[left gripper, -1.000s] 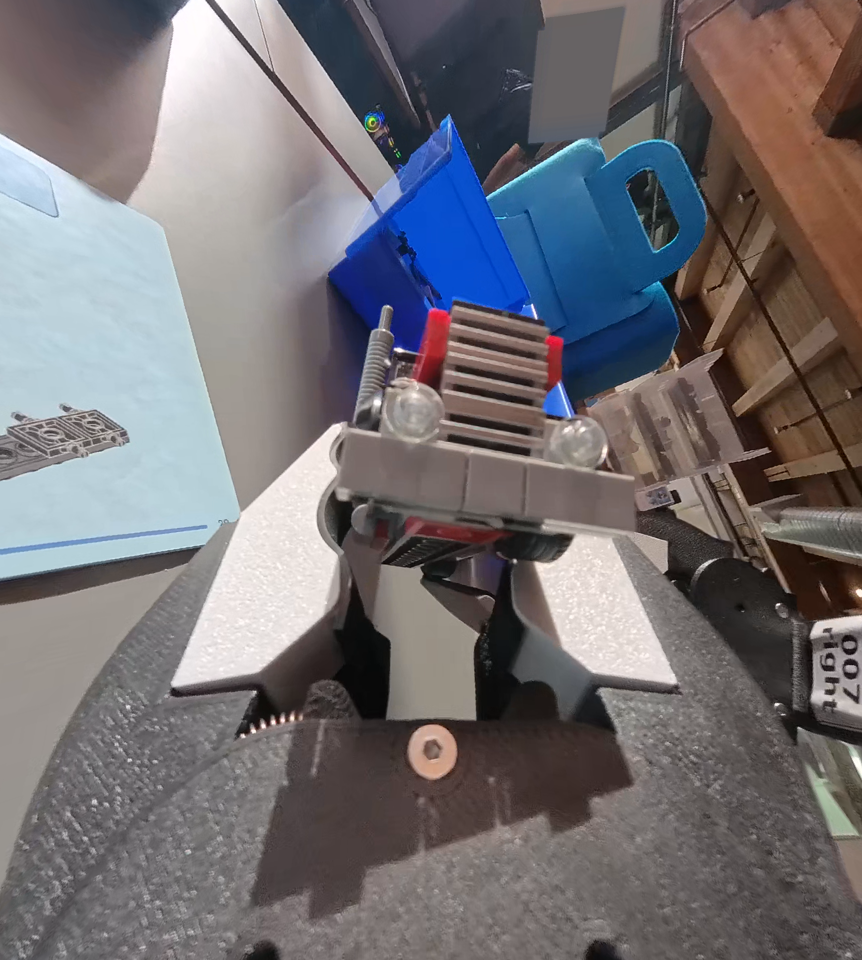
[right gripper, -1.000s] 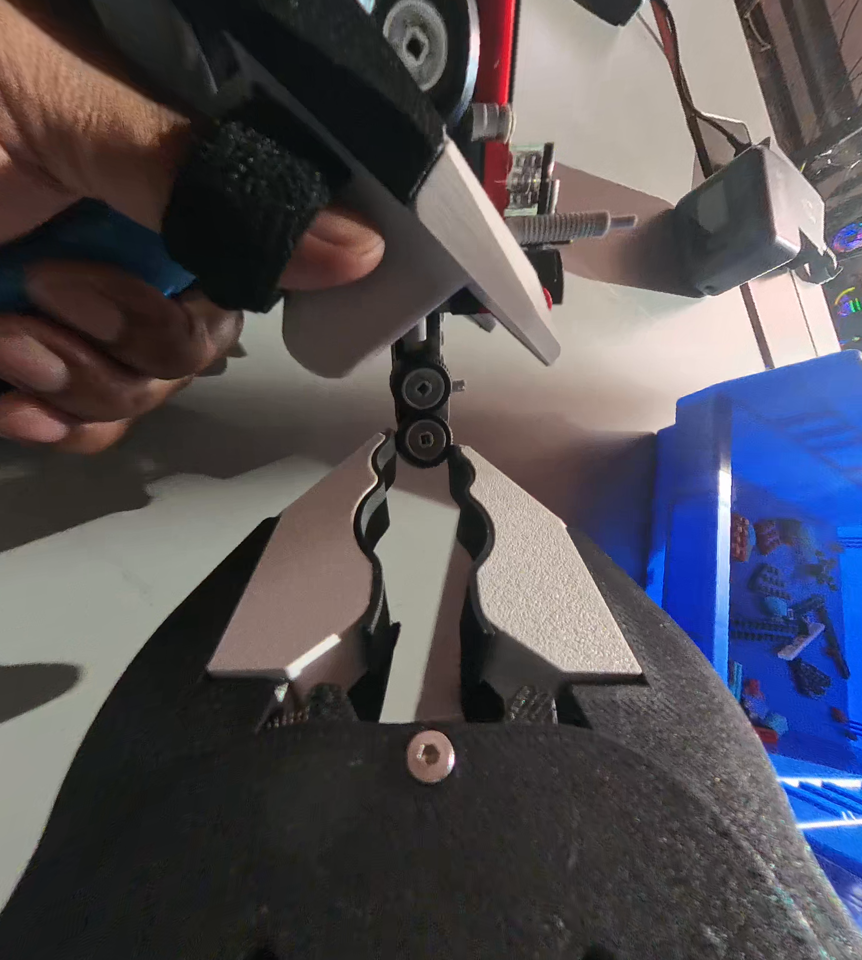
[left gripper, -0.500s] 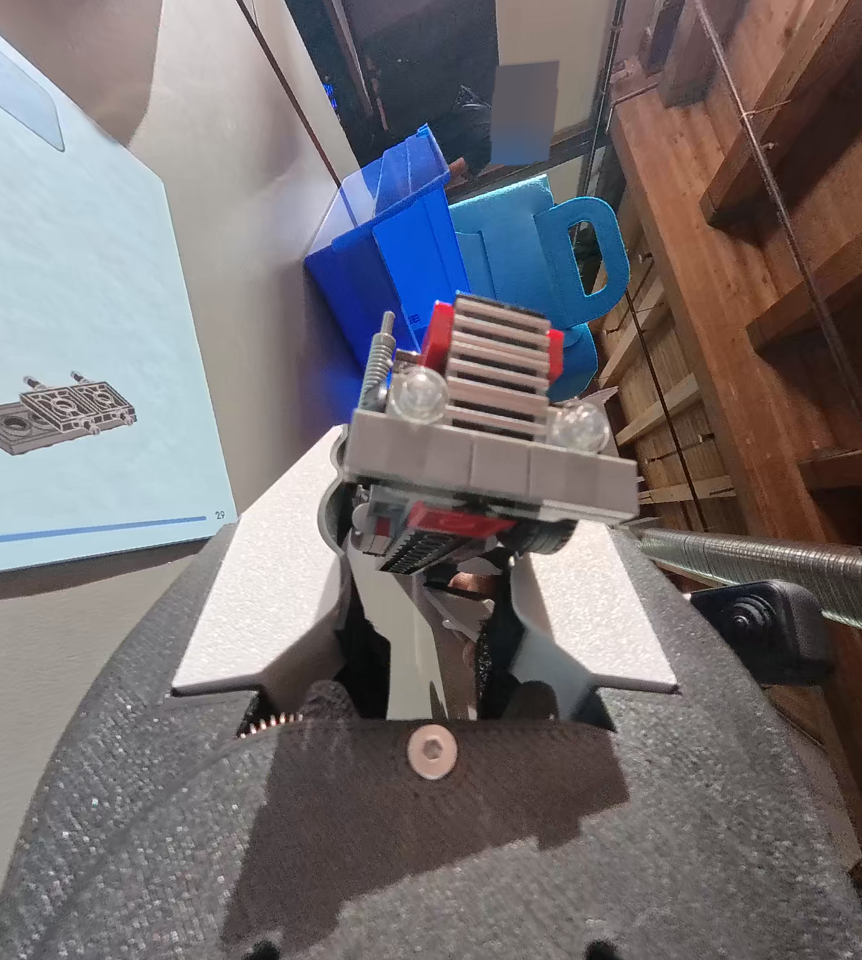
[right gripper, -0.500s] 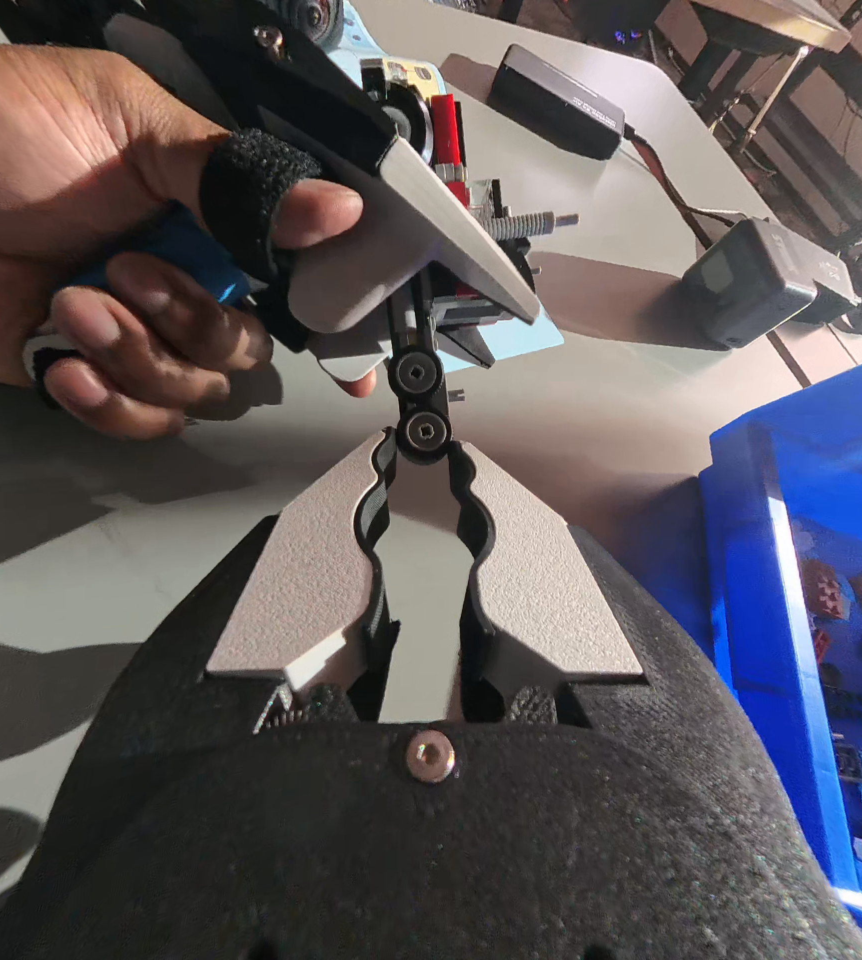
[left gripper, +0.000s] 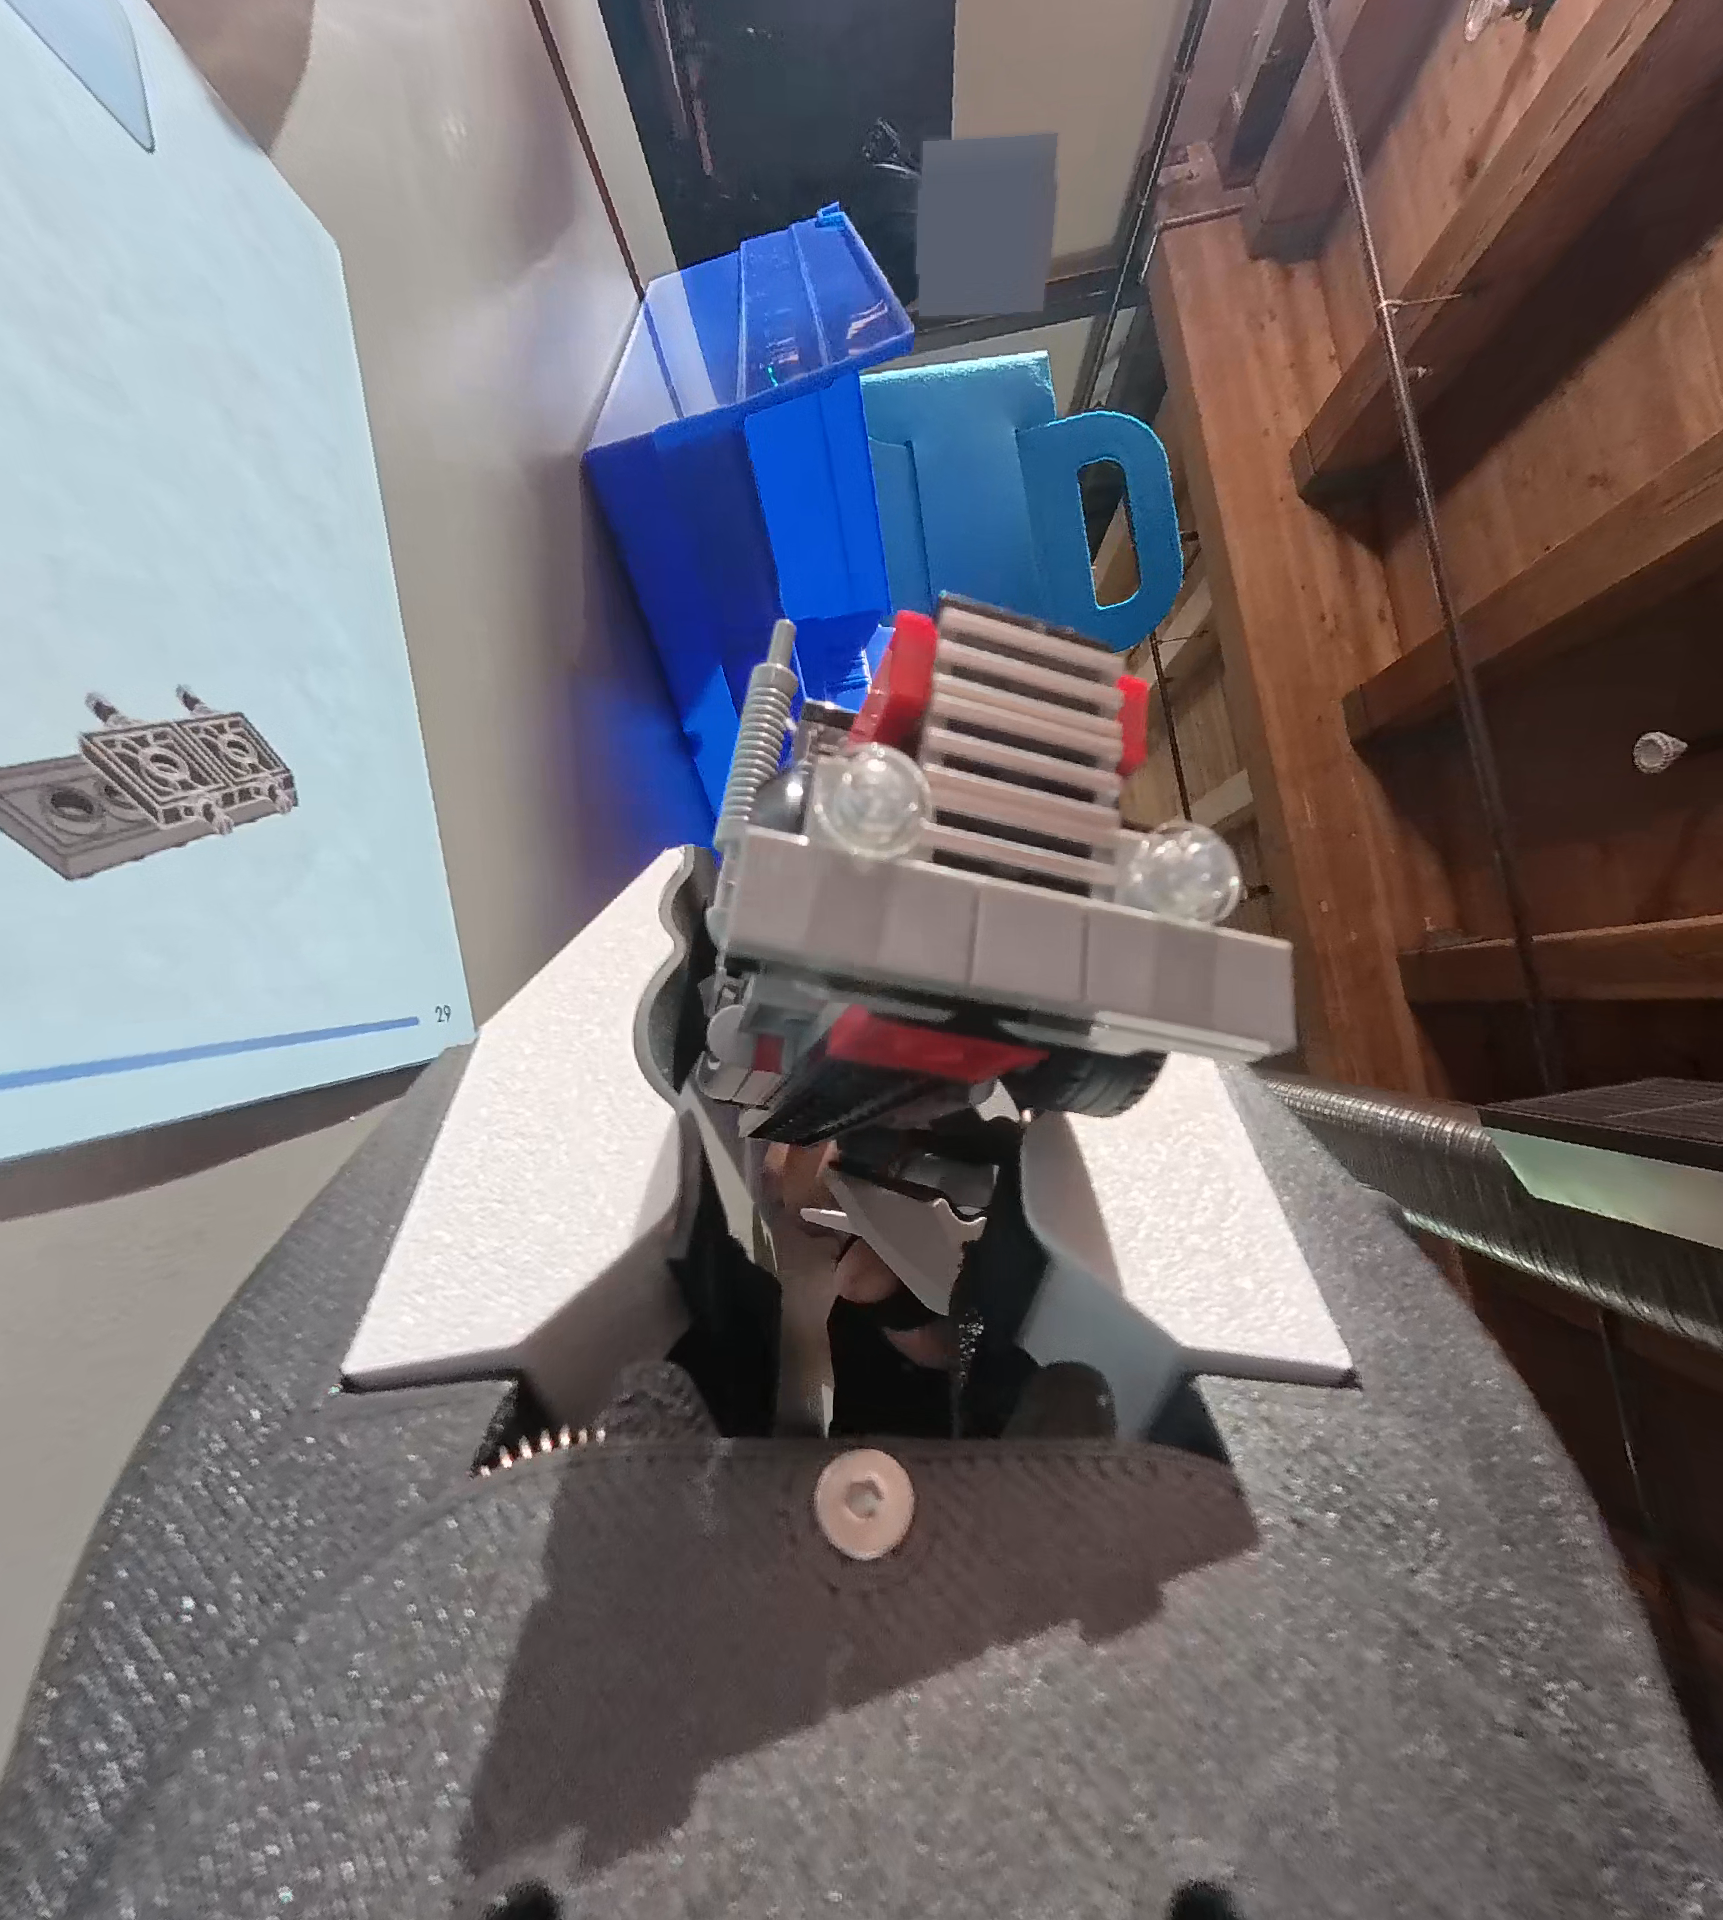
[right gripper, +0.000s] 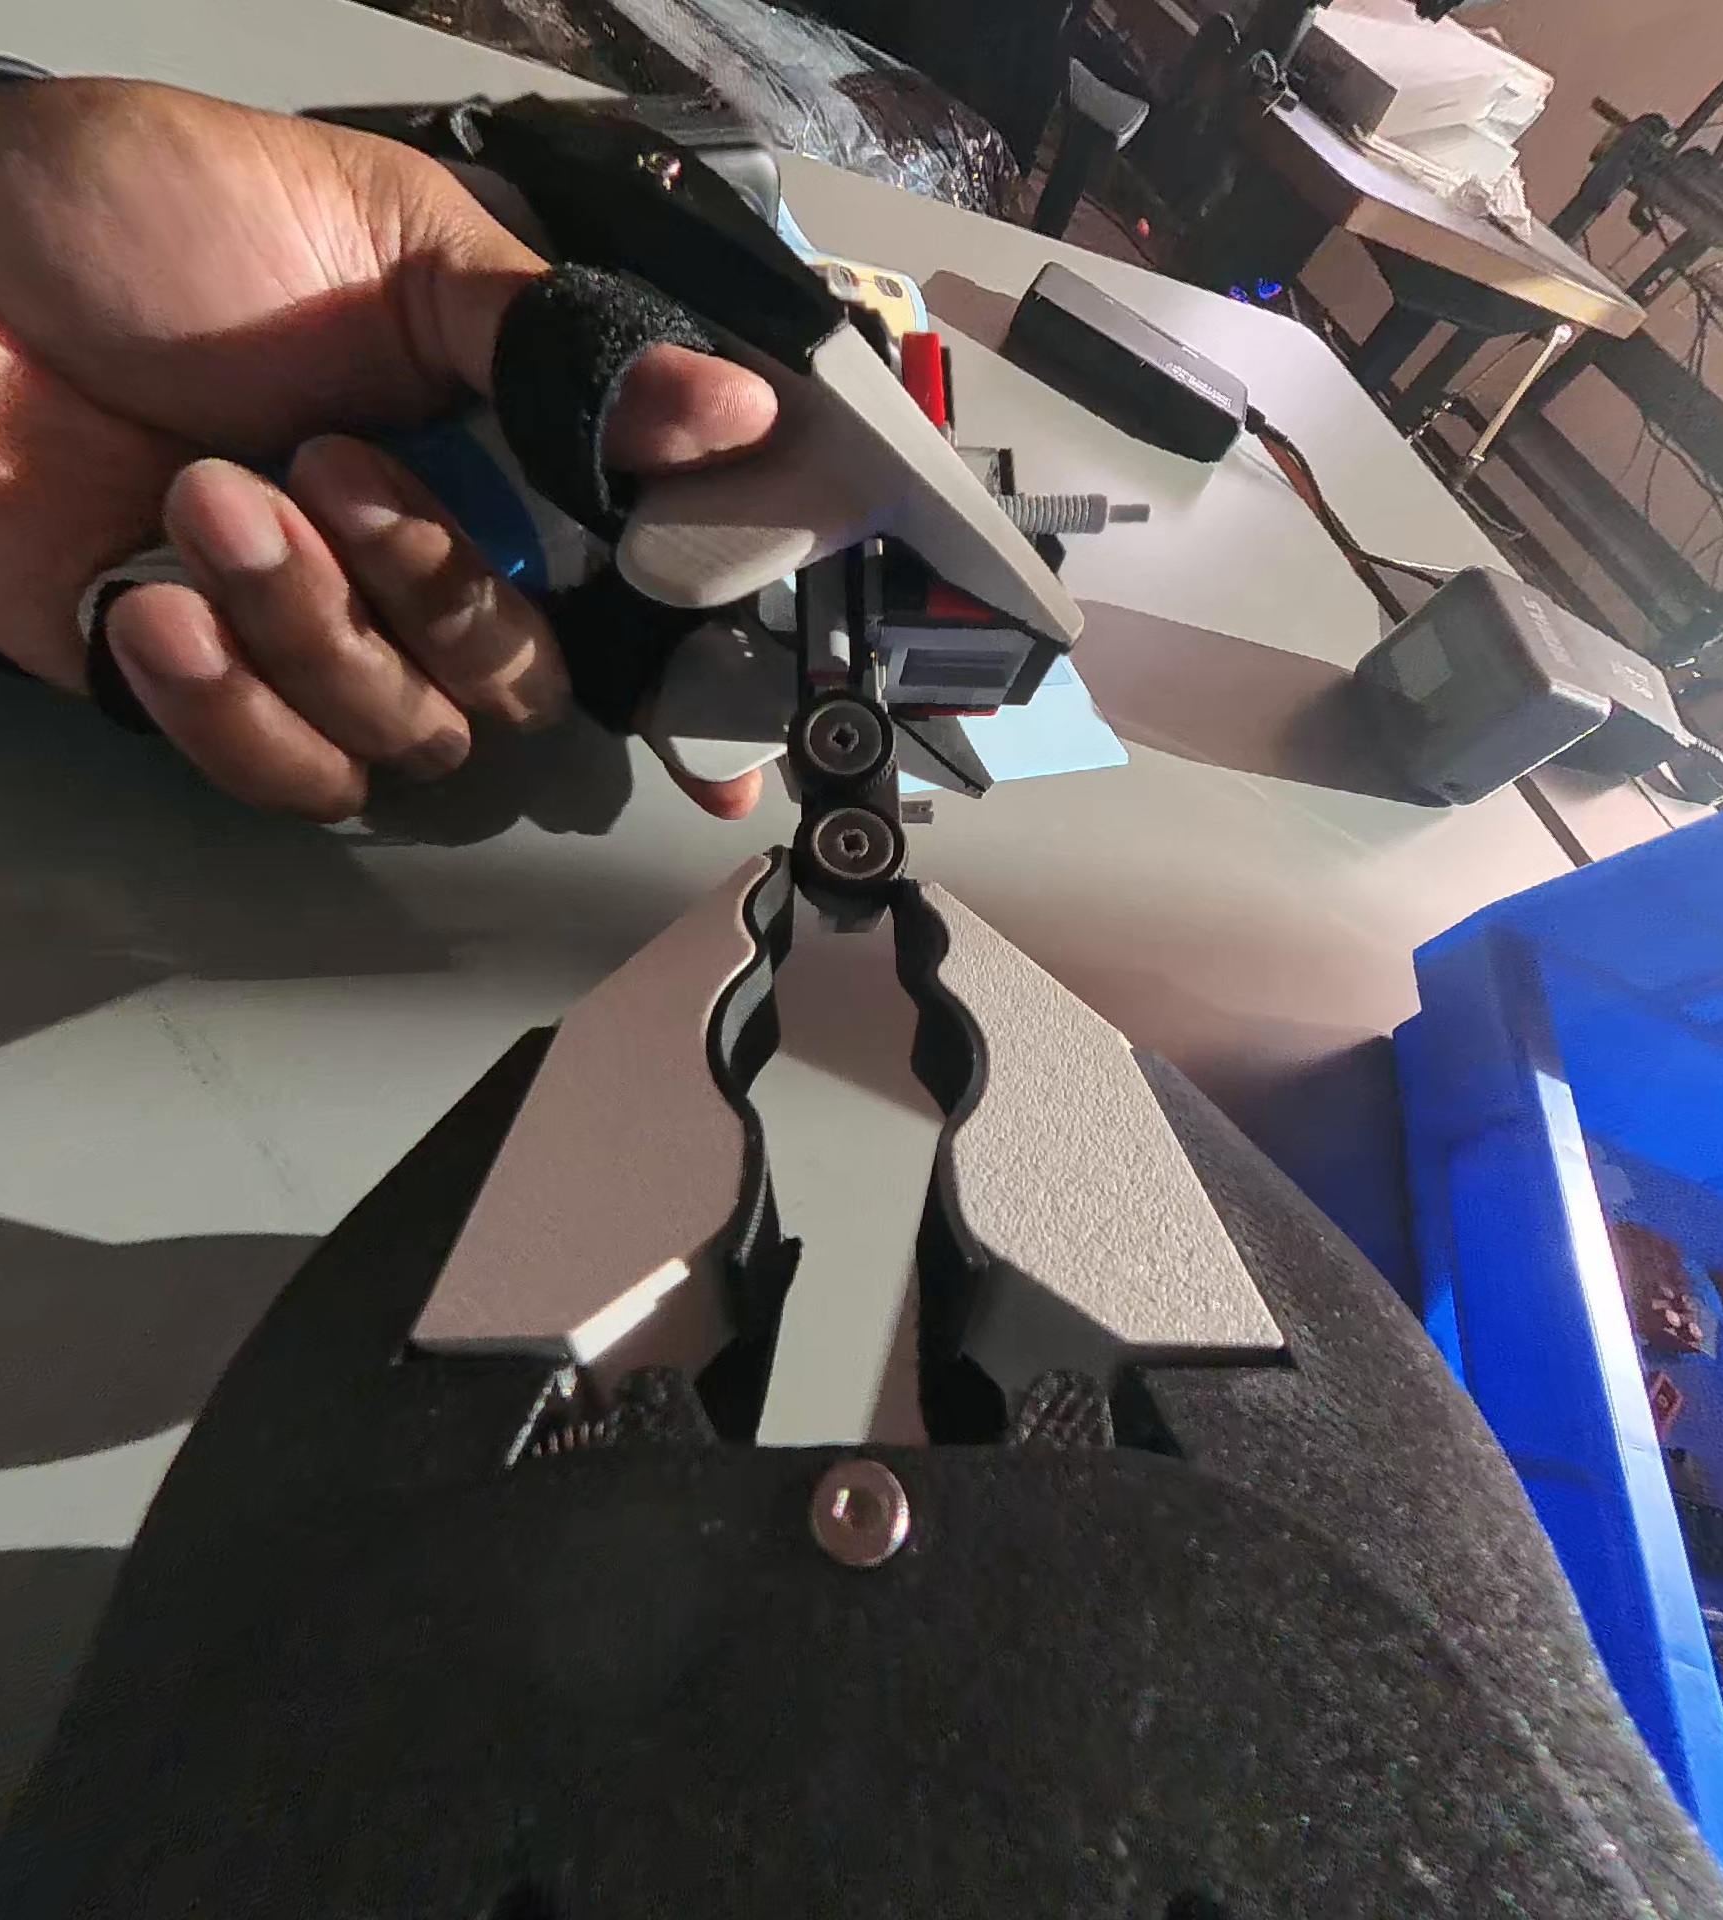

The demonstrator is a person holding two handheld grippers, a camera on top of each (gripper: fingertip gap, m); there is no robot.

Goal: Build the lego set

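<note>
My left gripper [left gripper: 898,997] is shut on a grey and red lego truck [left gripper: 1002,862] with a ribbed grille and two clear headlights, held up in the air. In the right wrist view the truck [right gripper: 950,644] sits between the left gripper's grey fingers [right gripper: 867,488], held by a hand [right gripper: 244,416]. My right gripper [right gripper: 841,883] is shut on a small black wheel assembly [right gripper: 849,805] of two wheels, one above the other, pressed up against the truck's underside.
A blue bin [right gripper: 1646,1195] with several loose bricks stands at the right; it also shows in the left wrist view [left gripper: 763,468]. The light blue instruction booklet [left gripper: 130,623] lies on the grey table [right gripper: 213,1091]. A black camera [right gripper: 1480,686] and a black box [right gripper: 1127,374] sit farther back. Spacing between my two grippers at the tips: around 5 centimeters.
Both grippers have tilted and swung together, so the background has shifted. The wheel assembly stays against the truck's underside. Both grips are unchanged.
</note>
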